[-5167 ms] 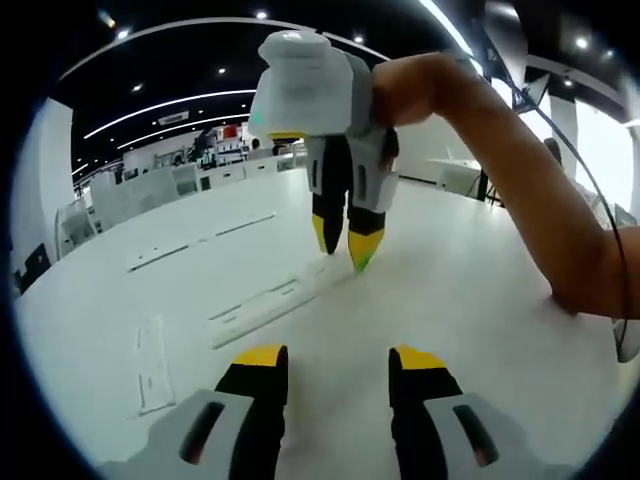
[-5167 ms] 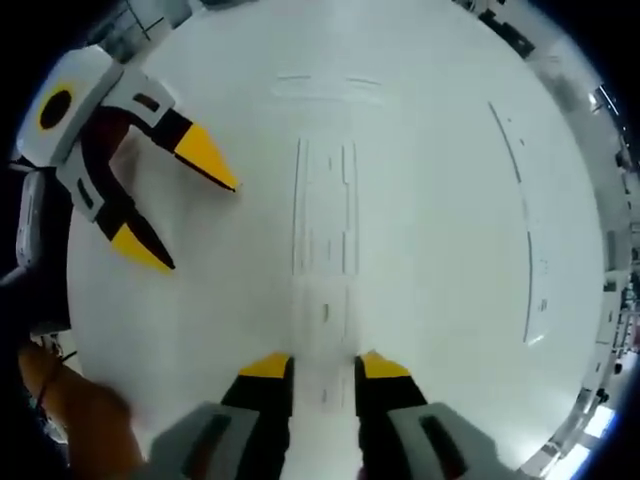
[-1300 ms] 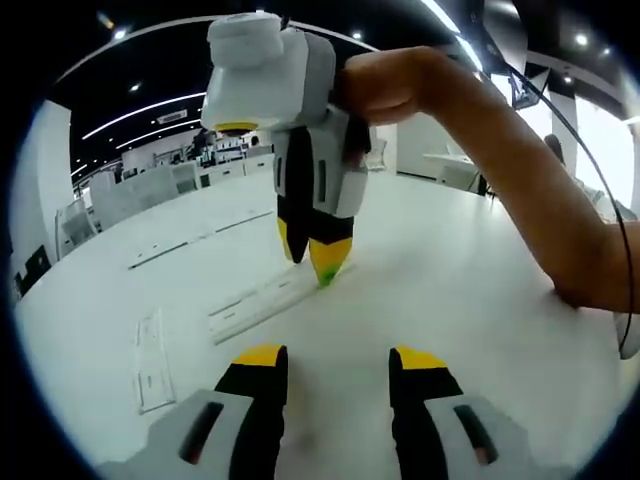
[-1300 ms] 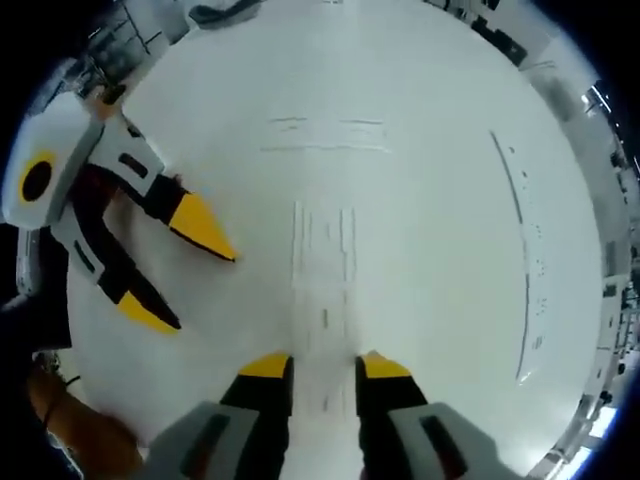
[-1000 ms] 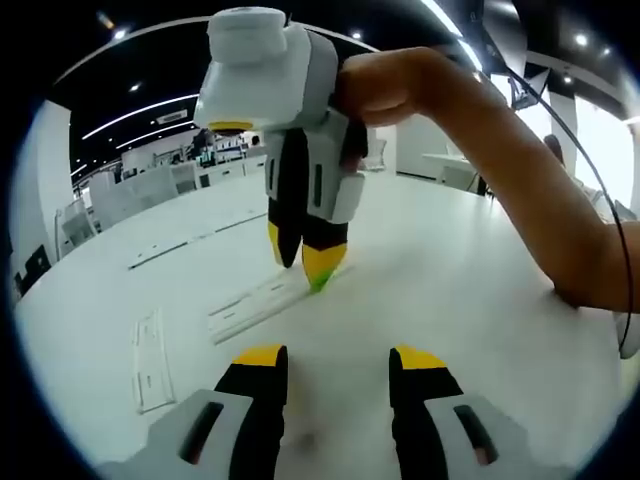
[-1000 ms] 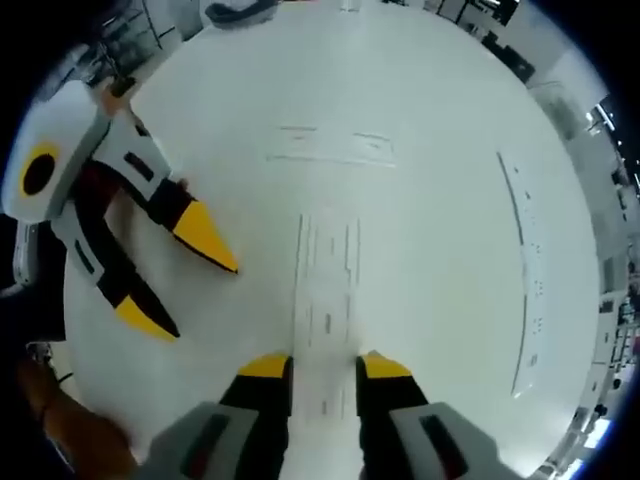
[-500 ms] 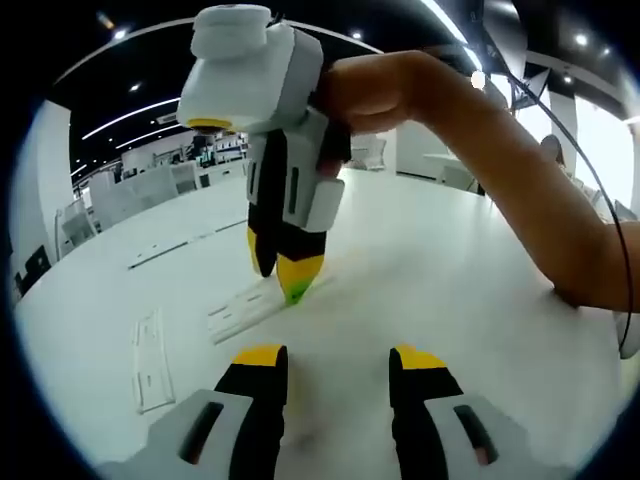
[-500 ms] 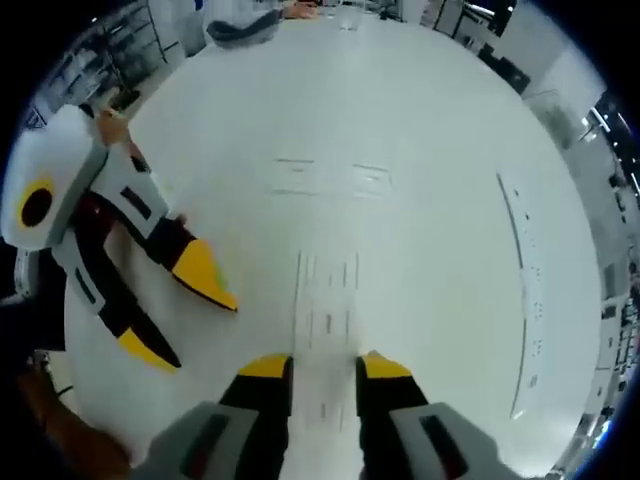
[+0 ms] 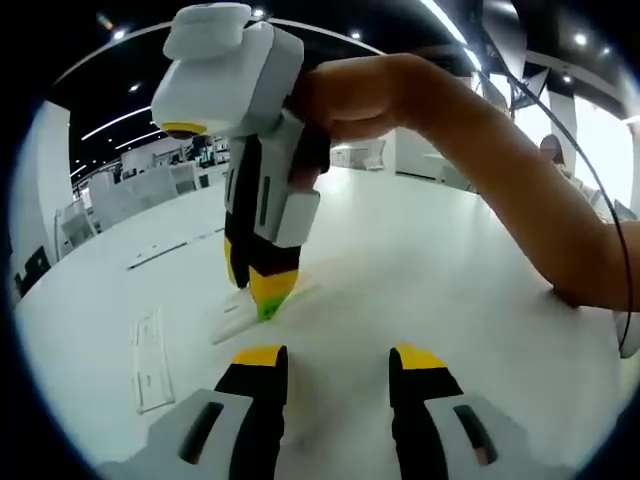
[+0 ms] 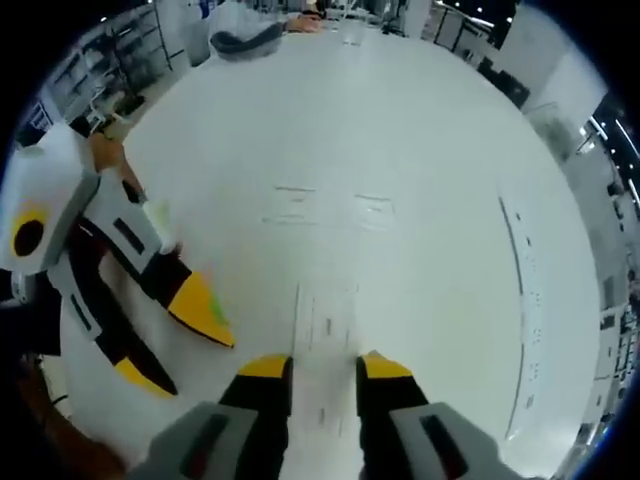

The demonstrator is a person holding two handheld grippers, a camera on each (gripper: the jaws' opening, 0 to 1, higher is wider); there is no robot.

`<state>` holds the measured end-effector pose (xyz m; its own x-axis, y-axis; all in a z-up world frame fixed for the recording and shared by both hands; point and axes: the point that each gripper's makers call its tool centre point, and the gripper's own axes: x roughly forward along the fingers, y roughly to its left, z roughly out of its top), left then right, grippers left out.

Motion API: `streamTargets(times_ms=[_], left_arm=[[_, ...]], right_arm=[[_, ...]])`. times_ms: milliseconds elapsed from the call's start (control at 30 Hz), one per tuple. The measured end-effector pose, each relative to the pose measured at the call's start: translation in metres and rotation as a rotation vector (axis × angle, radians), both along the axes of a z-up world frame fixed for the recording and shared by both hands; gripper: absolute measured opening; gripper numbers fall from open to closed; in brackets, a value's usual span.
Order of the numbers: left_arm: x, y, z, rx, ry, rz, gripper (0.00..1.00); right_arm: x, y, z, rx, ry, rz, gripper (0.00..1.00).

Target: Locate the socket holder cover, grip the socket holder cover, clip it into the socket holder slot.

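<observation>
My right gripper — jaws nearly closed — straddles the white cover flat on the table; my left gripper hovers open, holding nothing, beside it.

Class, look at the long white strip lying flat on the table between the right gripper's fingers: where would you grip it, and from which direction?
Grip the white strip across its narrow width, one finger on each long edge, probably coming straight down from above. It lies flat on the table, so only its thin long edges offer opposing faces; the right gripper already straddles it.
</observation>
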<state>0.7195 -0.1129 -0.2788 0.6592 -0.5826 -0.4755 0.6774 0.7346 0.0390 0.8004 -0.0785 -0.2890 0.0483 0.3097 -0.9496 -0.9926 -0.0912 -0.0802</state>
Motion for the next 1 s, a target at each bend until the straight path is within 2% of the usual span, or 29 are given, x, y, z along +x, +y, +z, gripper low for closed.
streamTargets(times_ms=[633,1000], left_arm=[[-0.0008,-0.0006,-0.0006,-0.003,0.001,0.001,0.41],[-0.0021,-0.0004,-0.0006,-0.008,-0.004,-0.002,0.41]], right_arm=[[0.0012,0.0071,0.0008,0.025,-0.005,0.013,0.27],[0.0009,0.0081,0.0002,0.069,-0.027,0.005,0.27]])
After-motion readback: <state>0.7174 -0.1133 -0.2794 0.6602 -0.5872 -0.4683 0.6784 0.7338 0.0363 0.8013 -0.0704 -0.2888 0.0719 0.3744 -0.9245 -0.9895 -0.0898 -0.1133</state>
